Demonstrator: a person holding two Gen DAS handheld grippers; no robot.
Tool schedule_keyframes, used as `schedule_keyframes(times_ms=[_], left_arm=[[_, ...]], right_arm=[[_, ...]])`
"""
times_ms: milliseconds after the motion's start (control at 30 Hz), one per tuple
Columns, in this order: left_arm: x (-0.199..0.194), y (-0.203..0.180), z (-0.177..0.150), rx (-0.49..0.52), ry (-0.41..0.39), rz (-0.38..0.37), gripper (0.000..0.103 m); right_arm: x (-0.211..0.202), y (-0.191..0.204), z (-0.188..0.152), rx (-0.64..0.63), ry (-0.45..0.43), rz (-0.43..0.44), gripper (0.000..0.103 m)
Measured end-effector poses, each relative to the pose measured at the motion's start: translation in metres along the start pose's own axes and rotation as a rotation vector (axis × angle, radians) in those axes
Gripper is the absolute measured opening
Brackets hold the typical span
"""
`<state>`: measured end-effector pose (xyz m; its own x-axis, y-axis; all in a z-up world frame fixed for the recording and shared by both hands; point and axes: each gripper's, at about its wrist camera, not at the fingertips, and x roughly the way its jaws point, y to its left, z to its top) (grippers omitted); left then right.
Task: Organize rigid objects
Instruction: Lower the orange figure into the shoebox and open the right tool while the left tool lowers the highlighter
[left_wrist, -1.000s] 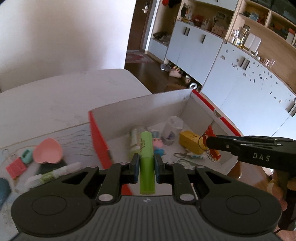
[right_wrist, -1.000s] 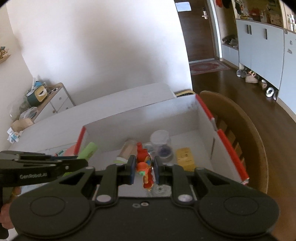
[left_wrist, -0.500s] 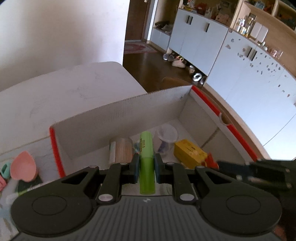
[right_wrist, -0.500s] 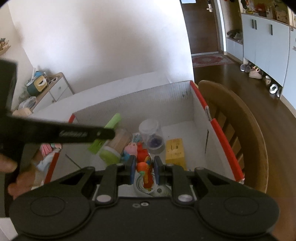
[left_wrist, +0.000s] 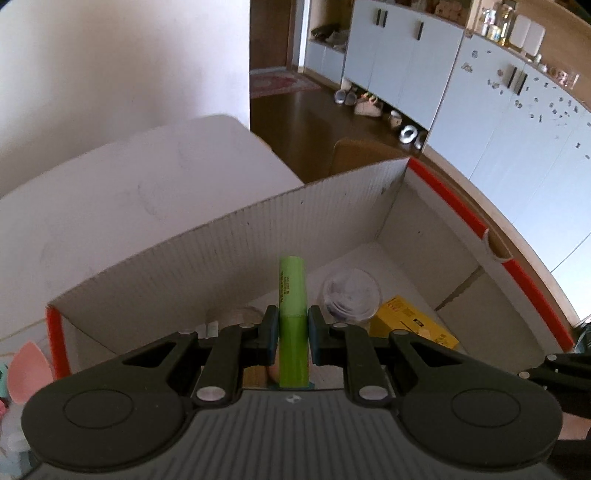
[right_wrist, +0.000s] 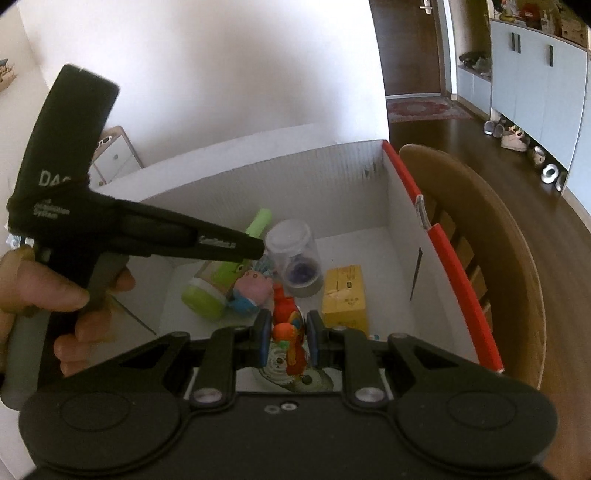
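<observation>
A white desk (left_wrist: 122, 184) carries an open cardboard box (left_wrist: 229, 258) with red edges, a wooden chair (right_wrist: 491, 236) at its right side. Inside the box lie a clear plastic jar (right_wrist: 295, 254), a yellow carton (right_wrist: 345, 295), a green-lidded tube (right_wrist: 207, 295) and a pink toy figure (right_wrist: 251, 288). Over the box, the left gripper (left_wrist: 291, 330) has its fingers clamped on a green highlighter (left_wrist: 292, 295) pointing away. The right gripper (right_wrist: 286, 338) has its fingers closed on a red and orange toy figure (right_wrist: 286, 321) just above the box floor. A hand (right_wrist: 44, 291) grips the left gripper's handle.
</observation>
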<state>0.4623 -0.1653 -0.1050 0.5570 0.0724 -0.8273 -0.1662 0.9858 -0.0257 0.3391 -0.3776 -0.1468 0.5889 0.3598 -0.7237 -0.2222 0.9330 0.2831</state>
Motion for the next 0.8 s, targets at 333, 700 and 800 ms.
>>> schedule_keyframes(times_ms=[333, 700, 800], left_arm=[[0.016, -0.004, 0.001, 0.025, 0.047, 0.020, 0.017], [0.024, -0.012, 0.003, 0.030, 0.076, 0.019, 0.017], [0.024, -0.013, 0.004, 0.029, 0.080, 0.021, 0.017]], right_arm=[[0.016, 0.001, 0.001, -0.030, 0.034, -0.012, 0.019], [0.025, 0.003, -0.003, -0.037, 0.071, -0.029, 0.019], [0.026, 0.004, -0.002, -0.043, 0.077, -0.033, 0.020]])
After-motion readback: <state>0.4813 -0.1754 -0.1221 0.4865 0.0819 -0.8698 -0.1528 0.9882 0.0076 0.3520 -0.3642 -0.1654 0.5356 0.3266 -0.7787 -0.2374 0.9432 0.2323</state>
